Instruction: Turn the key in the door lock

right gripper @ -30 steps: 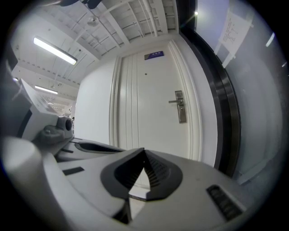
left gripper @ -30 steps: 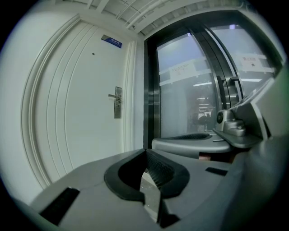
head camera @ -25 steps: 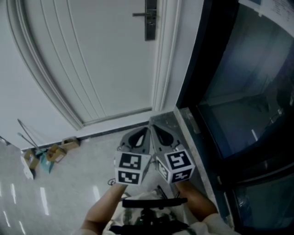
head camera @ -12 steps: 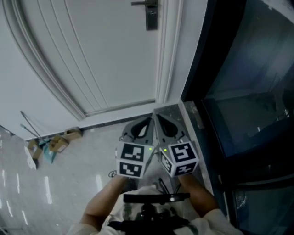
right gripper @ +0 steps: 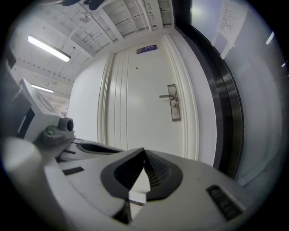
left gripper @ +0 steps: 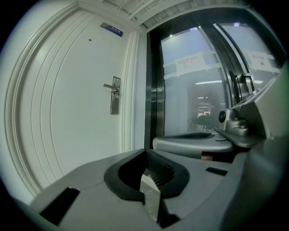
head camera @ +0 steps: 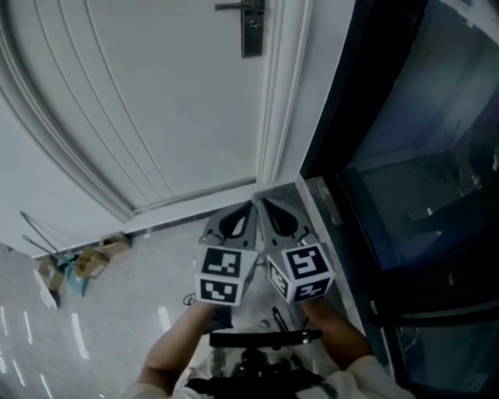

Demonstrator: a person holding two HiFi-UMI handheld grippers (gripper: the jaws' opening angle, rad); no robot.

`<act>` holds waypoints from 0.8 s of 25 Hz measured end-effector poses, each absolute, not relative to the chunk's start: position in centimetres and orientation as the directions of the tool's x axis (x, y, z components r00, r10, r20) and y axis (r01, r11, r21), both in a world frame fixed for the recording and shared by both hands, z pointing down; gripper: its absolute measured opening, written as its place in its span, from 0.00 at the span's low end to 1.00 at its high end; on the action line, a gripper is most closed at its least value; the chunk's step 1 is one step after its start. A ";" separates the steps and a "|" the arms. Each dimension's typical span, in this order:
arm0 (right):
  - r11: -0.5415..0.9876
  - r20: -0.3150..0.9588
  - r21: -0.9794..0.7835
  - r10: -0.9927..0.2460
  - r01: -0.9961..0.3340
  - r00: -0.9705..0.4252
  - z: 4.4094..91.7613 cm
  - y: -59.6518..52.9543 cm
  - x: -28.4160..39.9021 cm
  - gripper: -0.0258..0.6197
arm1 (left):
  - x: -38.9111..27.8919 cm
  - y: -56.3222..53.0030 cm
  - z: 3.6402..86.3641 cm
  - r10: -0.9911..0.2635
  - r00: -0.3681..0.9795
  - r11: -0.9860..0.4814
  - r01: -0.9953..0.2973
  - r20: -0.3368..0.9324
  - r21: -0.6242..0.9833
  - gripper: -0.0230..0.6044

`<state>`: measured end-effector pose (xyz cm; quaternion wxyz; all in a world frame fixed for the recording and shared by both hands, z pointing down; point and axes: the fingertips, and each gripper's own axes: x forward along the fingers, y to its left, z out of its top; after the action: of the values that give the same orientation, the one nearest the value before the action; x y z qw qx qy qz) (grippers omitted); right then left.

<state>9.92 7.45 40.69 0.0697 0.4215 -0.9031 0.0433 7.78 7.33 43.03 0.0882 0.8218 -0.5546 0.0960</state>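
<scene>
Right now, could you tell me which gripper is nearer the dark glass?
The right gripper: it is on the glass side, while the left gripper is toward the floor clutter.

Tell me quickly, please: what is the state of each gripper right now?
Left gripper: closed, jaws together, holding nothing.
Right gripper: closed, jaws together, holding nothing.

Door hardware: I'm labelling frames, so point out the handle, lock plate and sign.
Handle [head camera: 230, 7]: head view, middle of the lever.
Lock plate [head camera: 253, 40]: head view, lower half of the plate.
Sign [right gripper: 147, 48]: right gripper view, centre of the blue panel.
</scene>
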 end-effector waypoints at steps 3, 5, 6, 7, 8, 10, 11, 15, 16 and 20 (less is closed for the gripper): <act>0.621 0.169 -0.004 -0.772 -0.784 -0.613 40.7 5.3 8.3 0.05 | 6.1 5.1 43.0 -0.886 0.392 -0.393 -0.918 0.247 0.048 0.07; 0.606 0.170 0.007 -0.785 -0.795 -0.596 40.5 4.0 7.1 0.05 | 5.0 3.8 42.7 -0.879 0.412 -0.413 -0.910 0.240 0.048 0.07; 0.598 0.170 0.014 -0.791 -0.802 -0.587 40.4 3.5 6.6 0.05 | 4.5 3.2 42.5 -0.875 0.423 -0.424 -0.904 0.237 0.046 0.07; 0.589 0.170 0.019 -0.798 -0.808 -0.578 40.2 3.0 6.0 0.05 | 3.9 2.7 42.3 -0.870 0.434 -0.437 -0.899 0.235 0.044 0.07; 0.581 0.167 0.023 -0.805 -0.814 -0.570 40.0 2.5 5.3 0.05 | 3.3 2.3 42.1 -0.865 0.445 -0.449 -0.893 0.233 0.041 0.07; 0.568 0.161 0.032 -0.815 -0.823 -0.556 39.6 1.5 3.9 0.05 | 1.9 1.3 41.7 -0.857 0.463 -0.467 -0.883 0.228 0.038 0.07; 0.561 0.159 0.038 -0.820 -0.827 -0.549 39.5 1.0 3.2 0.05 | 1.2 0.7 41.5 -0.855 0.469 -0.473 -0.880 0.224 0.036 0.07; 0.538 0.159 0.048 -0.836 -0.842 -0.525 39.2 -0.9 1.0 0.05 | -1.1 -1.2 40.8 -0.843 0.493 -0.500 -0.866 0.215 0.025 0.07; 0.534 0.156 0.052 -0.839 -0.844 -0.521 39.1 -1.4 0.5 0.05 | -1.5 -1.7 40.8 -0.840 0.499 -0.506 -0.862 0.215 0.023 0.07; 0.532 0.153 0.073 -0.842 -0.844 -0.517 38.8 -2.5 -1.5 0.05 | -3.3 -3.1 40.9 -0.835 0.507 -0.515 -0.857 0.211 0.024 0.07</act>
<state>-1.47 -2.48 38.85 0.0848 0.4839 -0.8710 0.0051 -3.26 -3.06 40.85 0.0625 0.8659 -0.4887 0.0866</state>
